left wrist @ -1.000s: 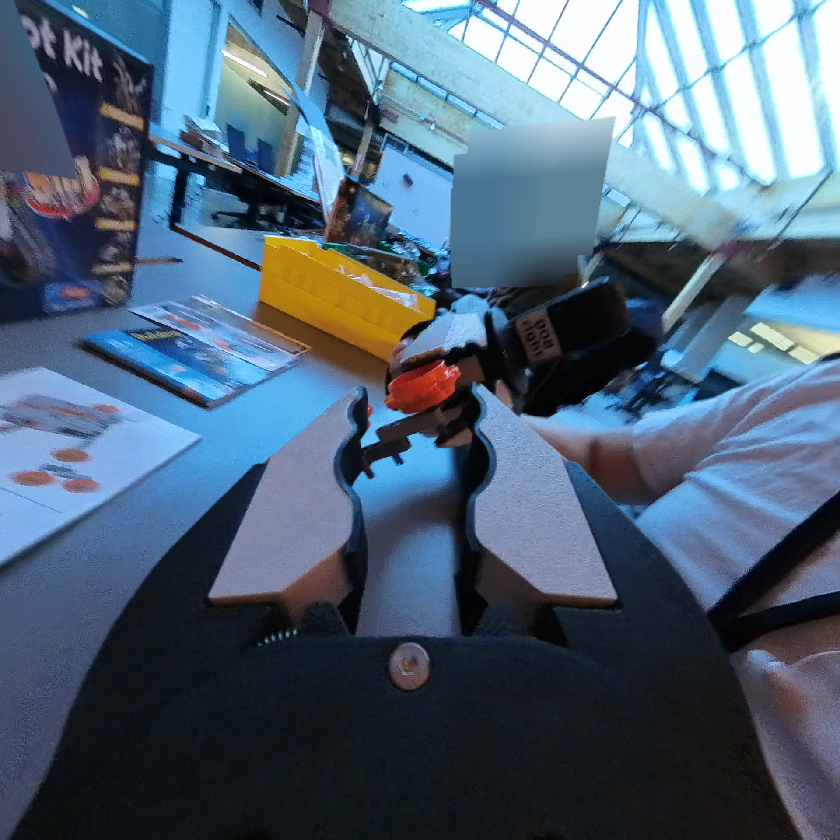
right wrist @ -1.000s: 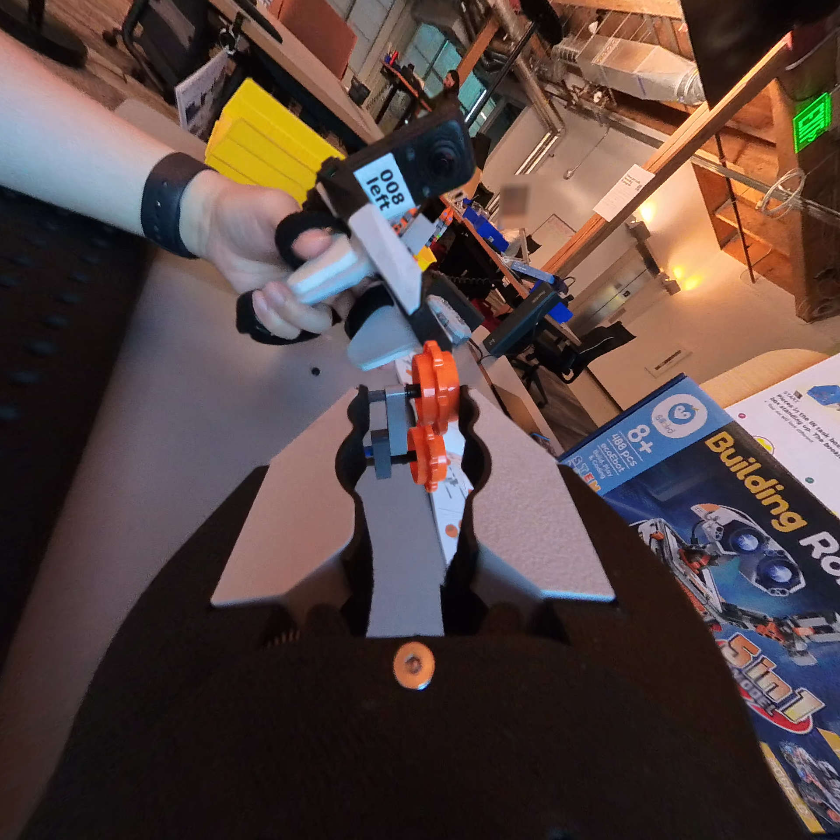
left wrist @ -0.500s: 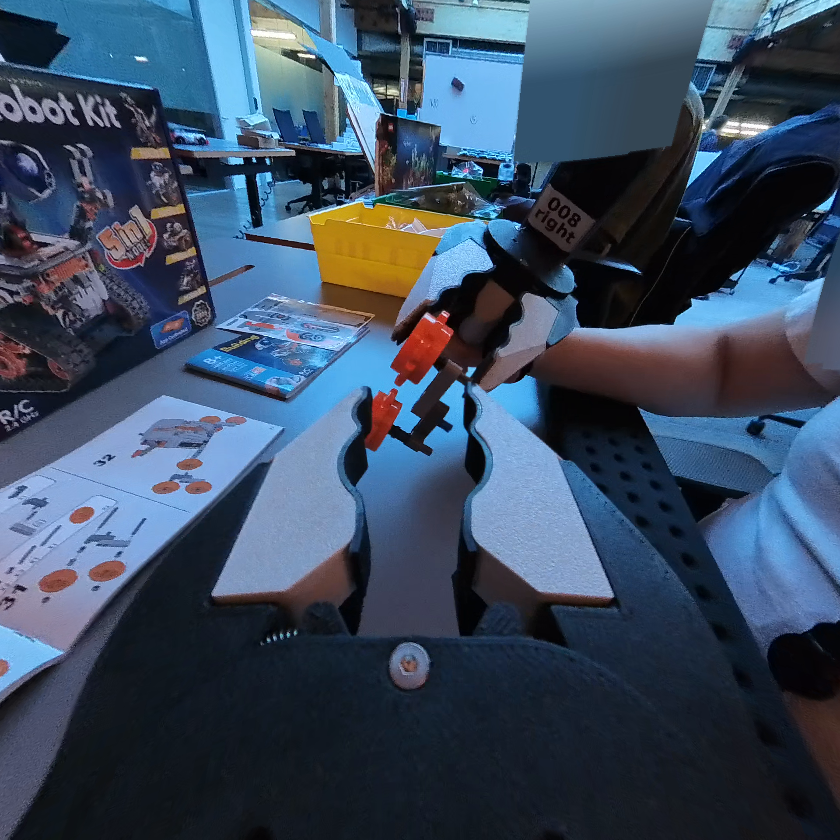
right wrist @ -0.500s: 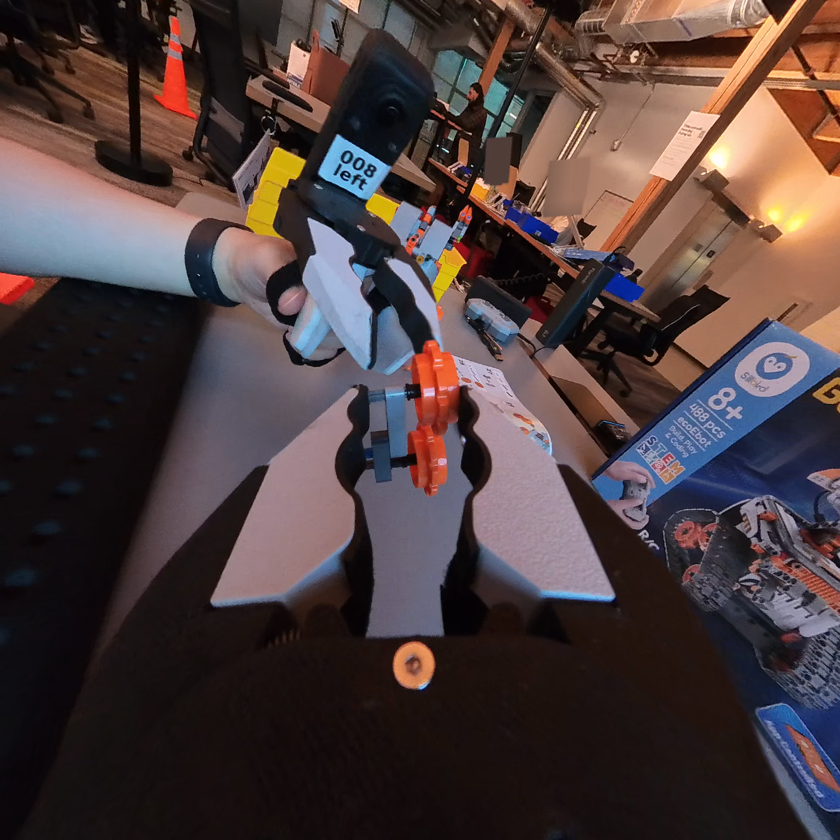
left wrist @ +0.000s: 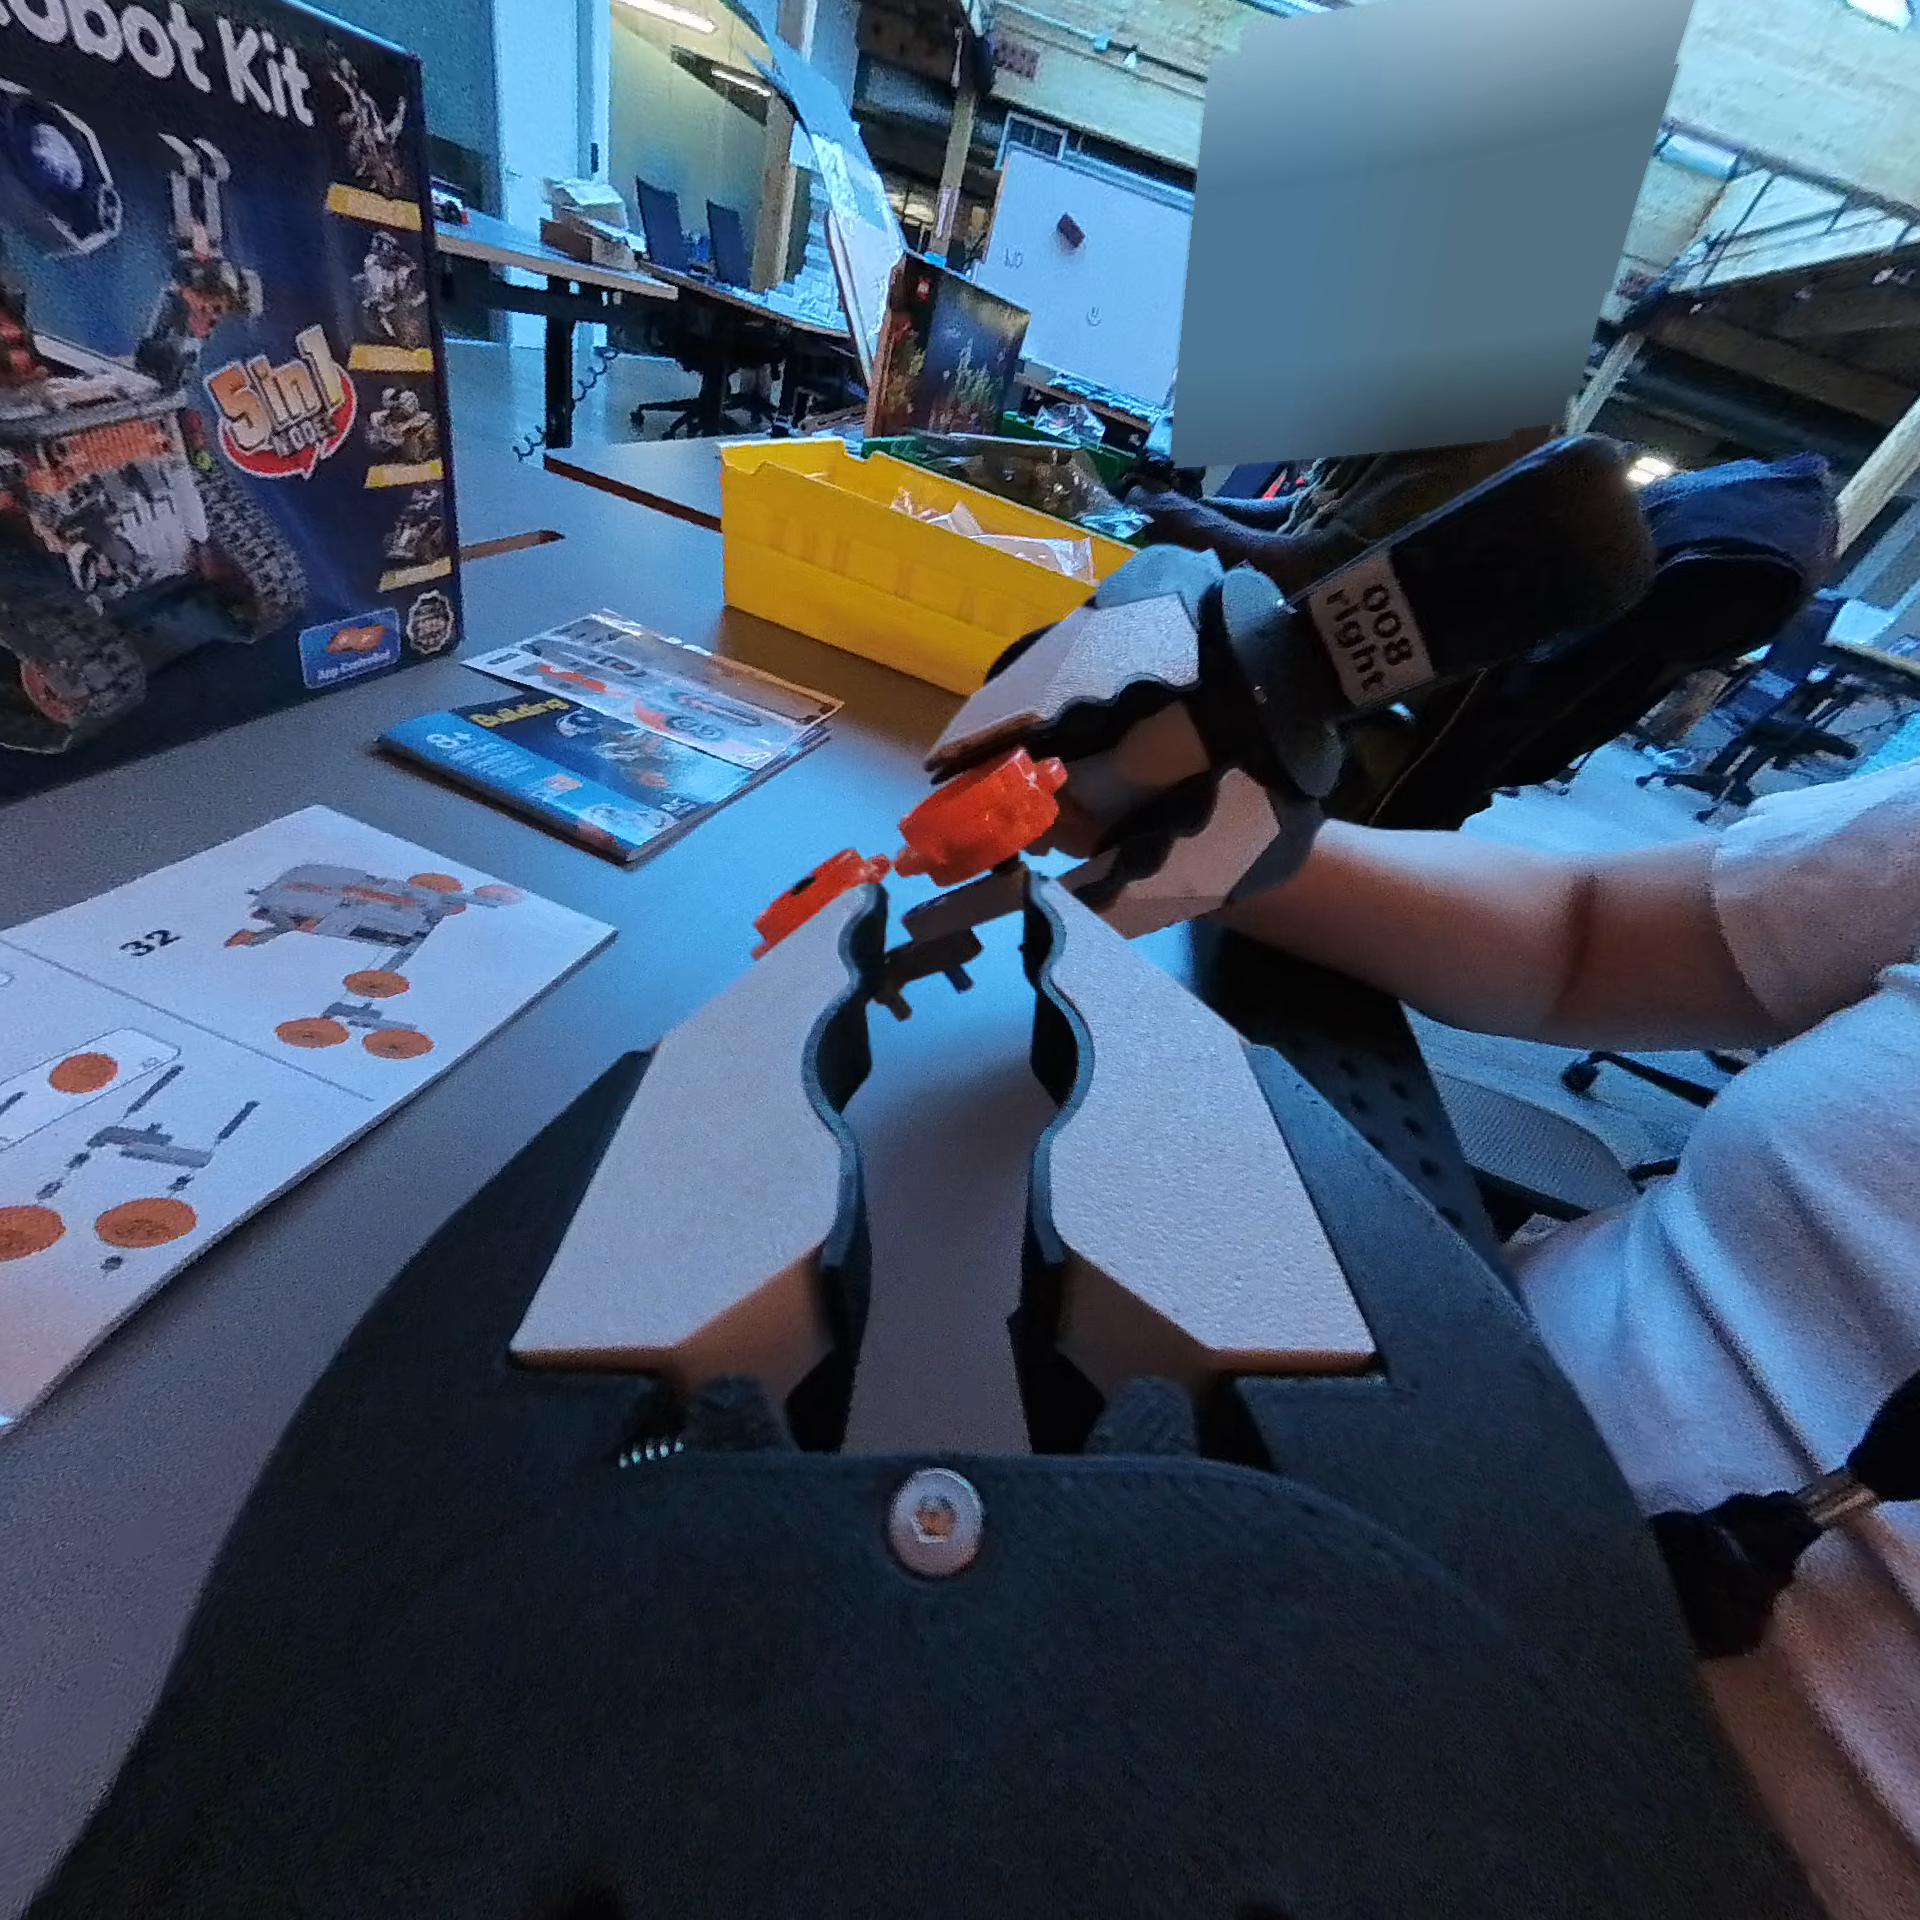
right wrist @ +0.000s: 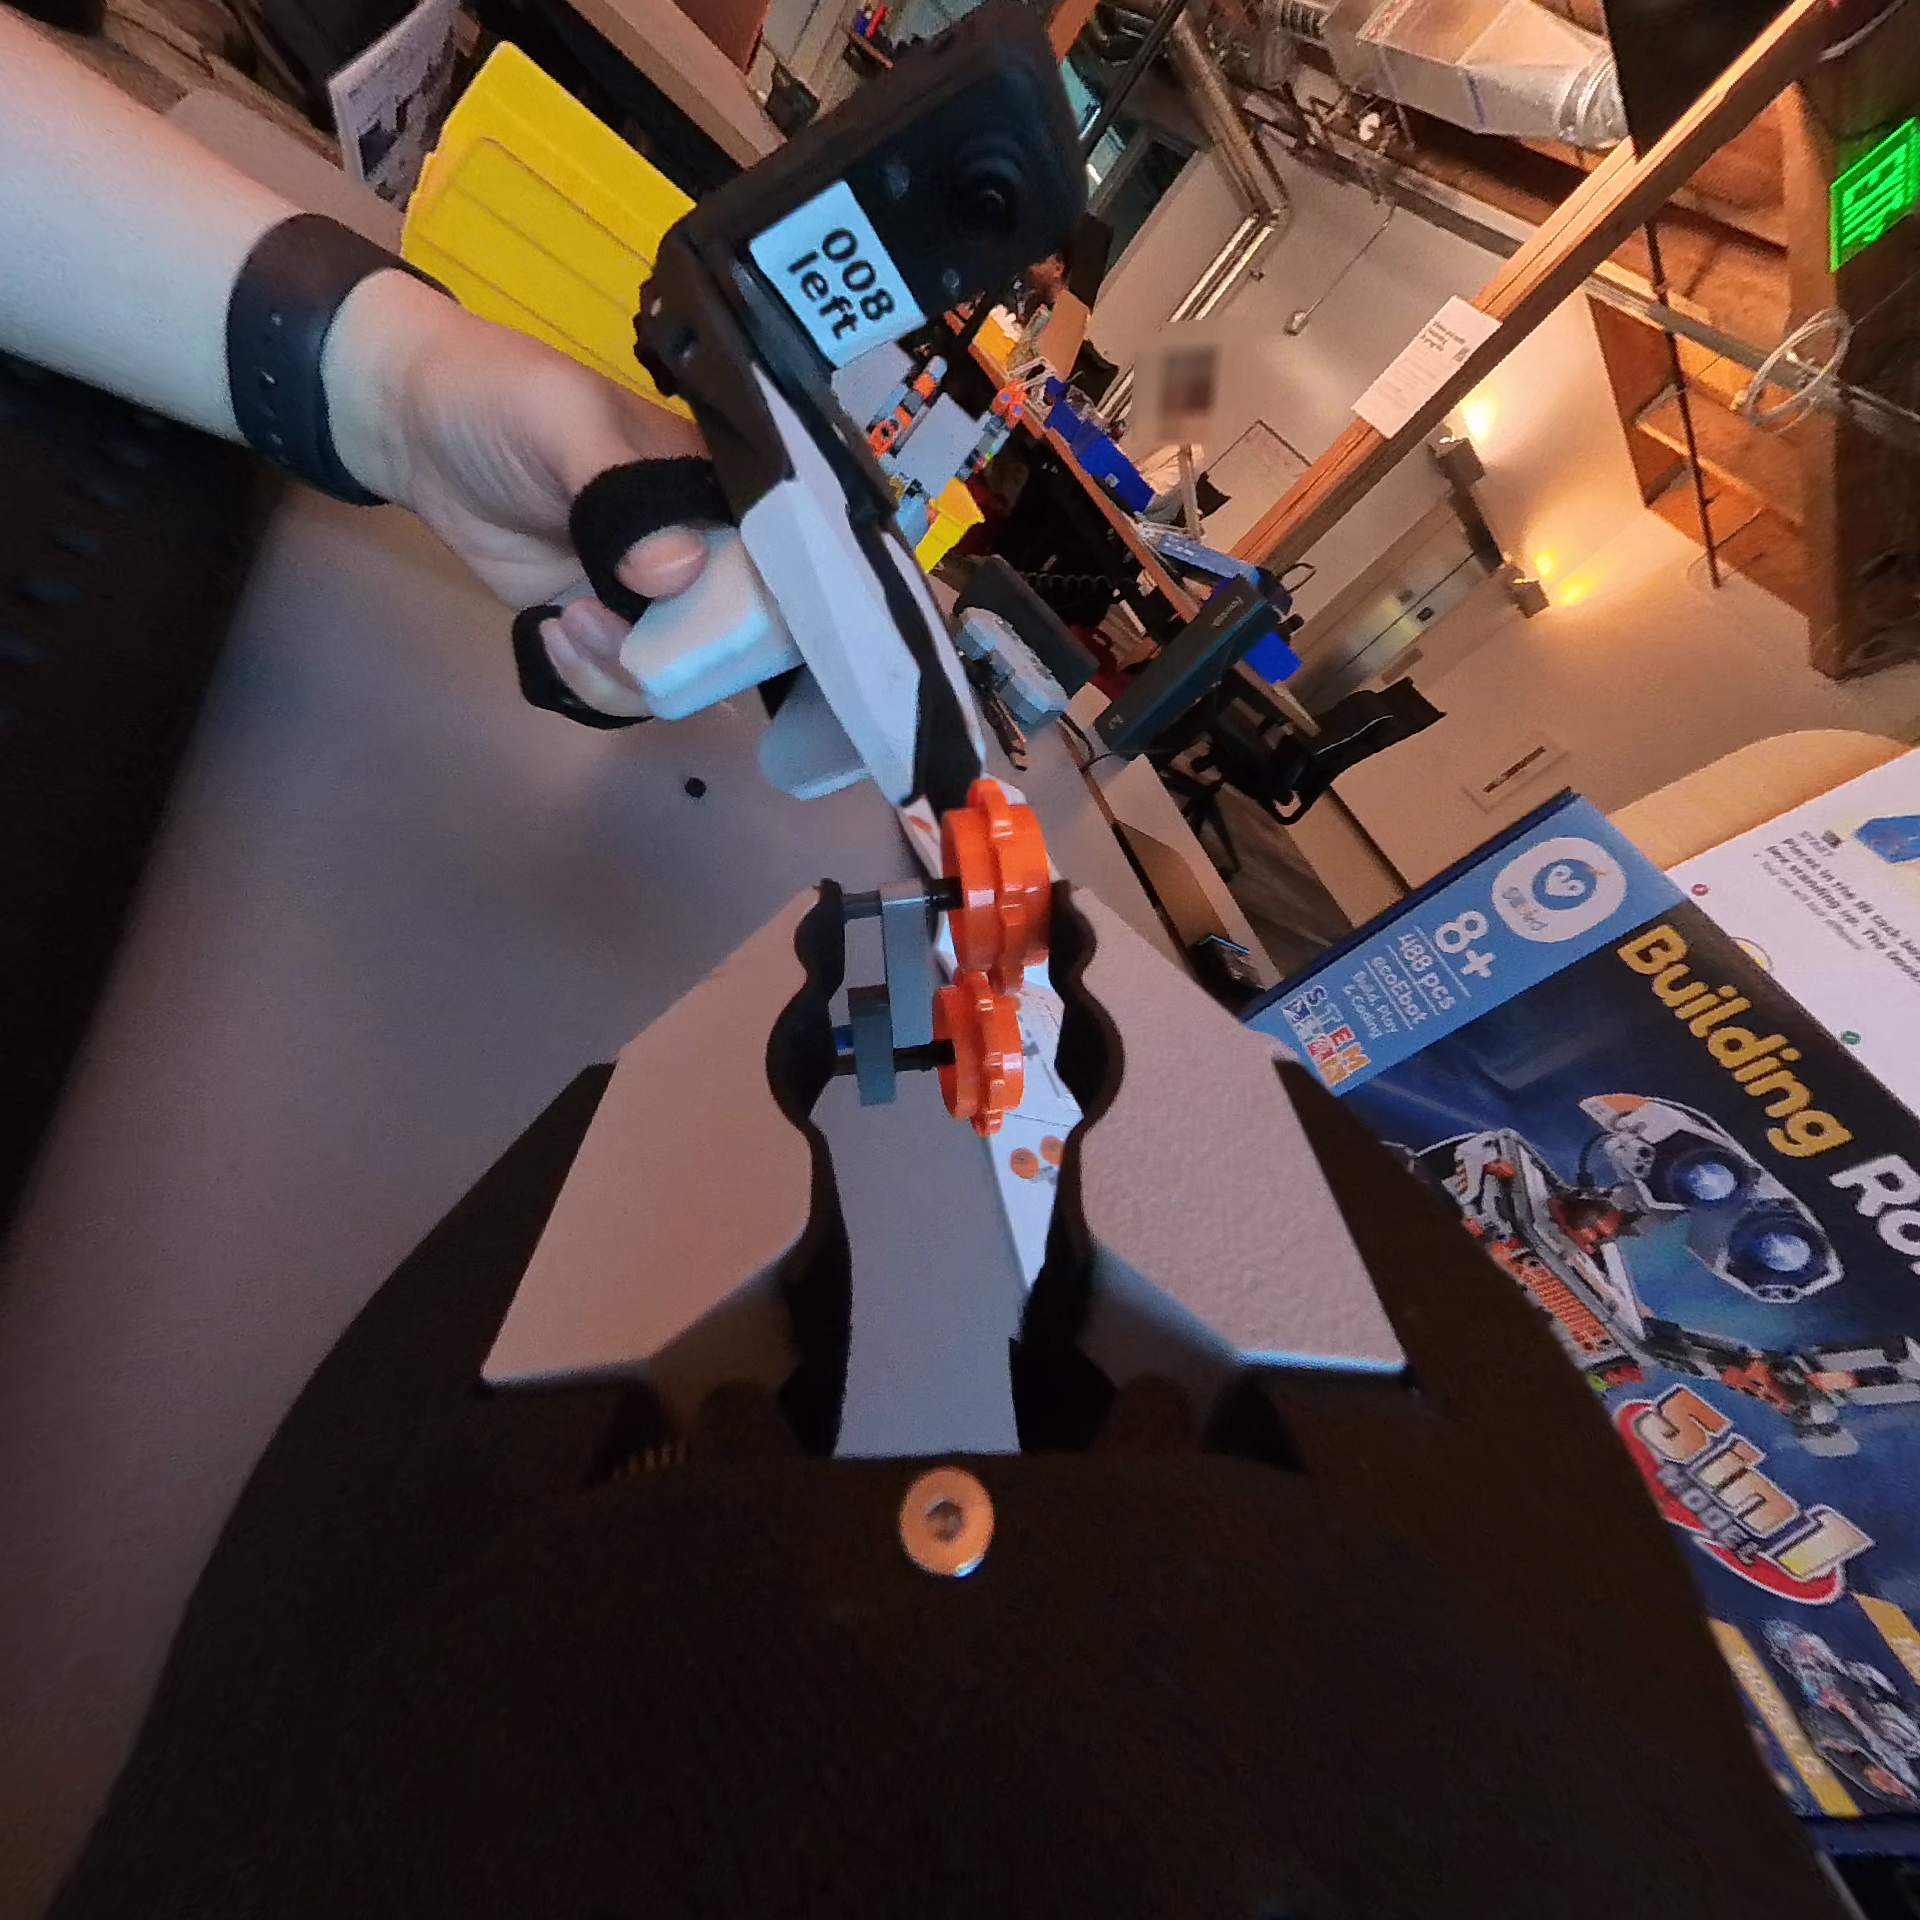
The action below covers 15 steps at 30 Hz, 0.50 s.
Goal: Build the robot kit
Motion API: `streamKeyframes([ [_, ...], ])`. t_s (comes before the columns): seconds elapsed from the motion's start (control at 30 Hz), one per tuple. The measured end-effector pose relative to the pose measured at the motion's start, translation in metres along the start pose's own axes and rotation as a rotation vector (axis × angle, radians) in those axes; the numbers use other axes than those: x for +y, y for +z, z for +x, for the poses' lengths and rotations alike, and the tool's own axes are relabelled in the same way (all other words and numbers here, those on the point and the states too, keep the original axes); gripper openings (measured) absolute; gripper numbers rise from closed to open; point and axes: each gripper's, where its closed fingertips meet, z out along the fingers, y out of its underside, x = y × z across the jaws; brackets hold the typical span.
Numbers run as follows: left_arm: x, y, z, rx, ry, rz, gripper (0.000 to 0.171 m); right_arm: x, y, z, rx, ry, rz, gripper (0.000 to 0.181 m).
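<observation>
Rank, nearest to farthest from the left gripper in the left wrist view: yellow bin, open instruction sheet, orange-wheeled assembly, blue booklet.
1. orange-wheeled assembly, at the left gripper fingers
2. open instruction sheet, left
3. blue booklet, ahead-left
4. yellow bin, far ahead

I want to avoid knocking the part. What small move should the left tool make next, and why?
Probably ease the left tool slightly forward, jaws open: the gear assembly, clamped in the right tool, has only its grey beam end between the left tool's tips.
</observation>
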Motion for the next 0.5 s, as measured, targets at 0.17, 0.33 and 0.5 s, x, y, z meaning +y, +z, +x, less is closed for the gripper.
streamKeyframes([
  [0.17, 0.001, 0.002, 0.008, 0.001, 0.116, -0.007, 0.038, -0.007, -0.001, -0.005, -0.083, 0.167, 0.066, 0.039],
  [0.33, -0.014, -0.003, 0.012, 0.066, 0.015, 0.088, 0.039, -0.019, -0.006, -0.011, -0.190, 0.297, 0.143, 0.039],
  [0.5, -0.016, -0.007, 0.018, 0.082, 0.082, 0.091, 0.030, -0.020, -0.004, -0.017, -0.292, 0.462, 0.161, 0.039],
])
